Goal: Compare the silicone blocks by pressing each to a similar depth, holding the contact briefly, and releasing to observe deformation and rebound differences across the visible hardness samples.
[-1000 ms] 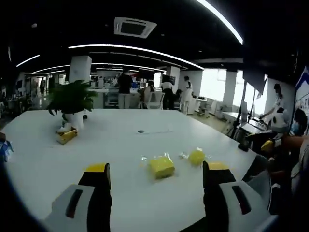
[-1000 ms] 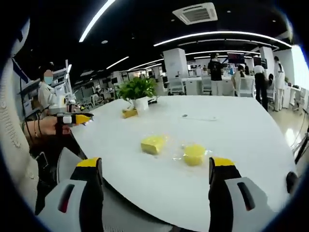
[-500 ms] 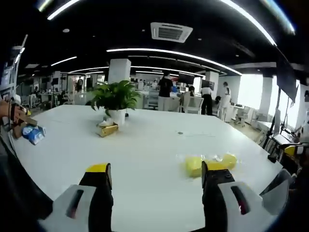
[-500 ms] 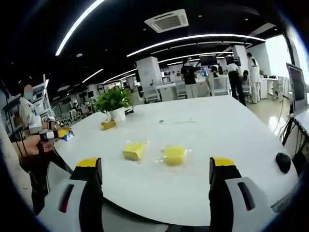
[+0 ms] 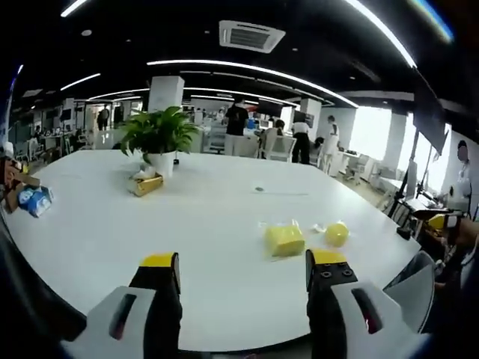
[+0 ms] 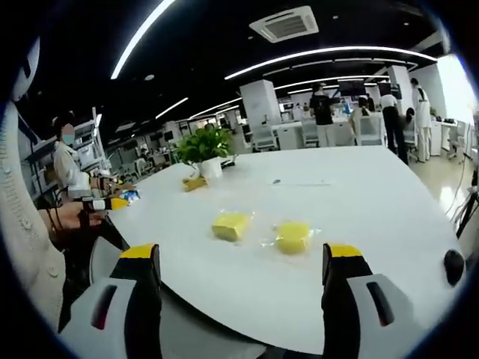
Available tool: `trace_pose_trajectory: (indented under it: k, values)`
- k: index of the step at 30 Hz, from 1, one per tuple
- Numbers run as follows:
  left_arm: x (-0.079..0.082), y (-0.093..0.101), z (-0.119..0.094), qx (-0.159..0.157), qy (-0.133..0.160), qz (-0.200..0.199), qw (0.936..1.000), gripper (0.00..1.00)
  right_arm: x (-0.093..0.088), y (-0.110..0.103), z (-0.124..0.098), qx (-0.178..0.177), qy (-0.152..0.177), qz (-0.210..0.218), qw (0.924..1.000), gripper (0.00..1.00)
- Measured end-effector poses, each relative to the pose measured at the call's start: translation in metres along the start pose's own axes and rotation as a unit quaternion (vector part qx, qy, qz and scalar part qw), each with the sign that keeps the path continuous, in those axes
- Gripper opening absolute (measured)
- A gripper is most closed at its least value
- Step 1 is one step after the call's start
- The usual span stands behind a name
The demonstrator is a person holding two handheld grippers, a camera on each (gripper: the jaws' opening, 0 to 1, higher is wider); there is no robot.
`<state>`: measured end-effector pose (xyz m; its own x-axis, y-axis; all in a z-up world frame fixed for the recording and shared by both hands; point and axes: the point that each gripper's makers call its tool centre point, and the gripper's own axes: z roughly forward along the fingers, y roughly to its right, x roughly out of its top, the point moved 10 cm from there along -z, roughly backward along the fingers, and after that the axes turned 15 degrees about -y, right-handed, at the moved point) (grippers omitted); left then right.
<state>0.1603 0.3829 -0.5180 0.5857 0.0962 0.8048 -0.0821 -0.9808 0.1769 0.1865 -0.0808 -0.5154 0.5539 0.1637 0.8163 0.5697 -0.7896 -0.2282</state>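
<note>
Both cameras have been swung since half a second ago, and the blocks are now framed differently: in the left gripper view the square block (image 5: 284, 240) and the round block (image 5: 336, 233) are seen clear of the right jaw, where they were half hidden behind it.

The left hand-held gripper (image 5: 242, 278) is held wide apart, nothing between its jaws, well short of the samples. The right hand-held gripper (image 6: 241, 263) is likewise spread wide and carrying nothing, poised at the near edge of the tabletop (image 6: 359, 209).

Both blocks are lying on clear wrappers near the middle of the tabletop, close together but apart. No press has been started yet, it would seem.

For a fair comparison, each block should be met squarely from above, pushed to a matching depth, held, then let go cleanly. The wrappers could be slid or crinkled under load, so a steady, centred push is called for.

A potted plant (image 5: 158, 138) and a small yellow box (image 5: 146, 184) are set far left, well out of the way. People are seen standing in the far office.
</note>
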Motion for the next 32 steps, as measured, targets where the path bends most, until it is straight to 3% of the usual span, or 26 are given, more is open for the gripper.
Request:
trace_pose_trajectory:
  k: [5,8,10,12,16,22,27,32]
  values:
    - [0.002,-0.001,-0.002,-0.017,0.002,0.000,0.9998,0.59,0.000,-0.001,0.002,0.010,0.000,-0.005,0.9999,0.83]
    - [0.005,-0.003,-0.003,-0.028,0.008,0.004,0.9996,0.61,0.000,-0.002,0.003,0.014,-0.003,-0.007,0.9999,0.82]
    - [0.006,-0.004,-0.005,-0.030,0.014,0.031,0.9990,0.60,-0.001,-0.003,0.003,0.020,-0.006,-0.013,0.9997,0.82]
    - [0.007,-0.004,-0.007,-0.026,0.012,0.032,0.9991,0.59,-0.002,-0.001,0.002,0.018,-0.012,-0.016,0.9996,0.82]
    - [0.010,-0.008,-0.009,-0.028,0.024,0.045,0.9983,0.71,-0.003,0.000,0.002,0.019,-0.012,-0.017,0.9996,0.82]
    - [0.009,-0.013,-0.009,-0.031,0.013,0.034,0.9989,0.74,-0.006,0.002,0.003,0.020,-0.016,-0.018,0.9995,0.81]
    - [0.007,-0.011,-0.009,-0.064,0.008,0.039,0.9972,0.75,-0.008,0.004,0.003,0.027,-0.017,-0.018,0.9993,0.80]
    - [0.005,-0.010,-0.010,-0.067,0.003,0.038,0.9970,0.75,-0.007,0.004,0.003,0.028,-0.018,-0.018,0.9993,0.80]
